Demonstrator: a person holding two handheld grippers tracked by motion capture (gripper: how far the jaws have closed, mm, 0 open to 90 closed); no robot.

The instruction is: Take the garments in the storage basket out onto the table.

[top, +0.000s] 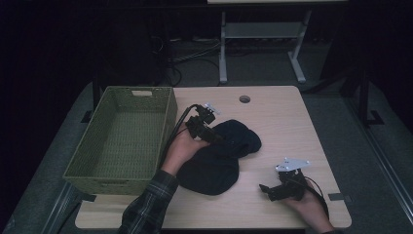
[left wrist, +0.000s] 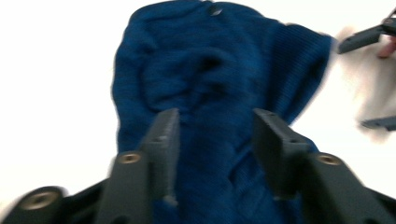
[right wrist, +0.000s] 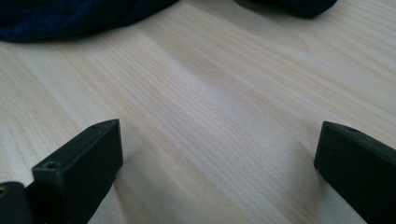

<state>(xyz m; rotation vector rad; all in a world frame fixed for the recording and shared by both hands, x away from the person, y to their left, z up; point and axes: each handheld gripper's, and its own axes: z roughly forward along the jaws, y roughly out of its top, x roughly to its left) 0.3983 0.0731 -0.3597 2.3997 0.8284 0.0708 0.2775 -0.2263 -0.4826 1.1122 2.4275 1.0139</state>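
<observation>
In the high view a dark blue knit garment (top: 221,156) lies crumpled at the centre of the light wooden table (top: 287,122), just right of a green woven basket (top: 122,139) that fills the left of the frame. Its long axis runs diagonally, from a rounded lobe at lower centre up and to the right toward a second lobe. The left gripper (top: 207,130) sits on the garment's upper left edge, held by the left hand (top: 182,146) coming up from a plaid sleeve (top: 146,207). In the left gripper view the blue knit (left wrist: 205,93) stretches up the middle of the frame and runs down between the two jaws, which stand partly apart with fabric in the gap; whether they pinch it cannot be told. The right gripper (top: 268,190) rests at lower right, clear of the garment, its jaws spread wide over bare wood in the right gripper view, with the garment's edge (right wrist: 70,18) across the upper left.
</observation>
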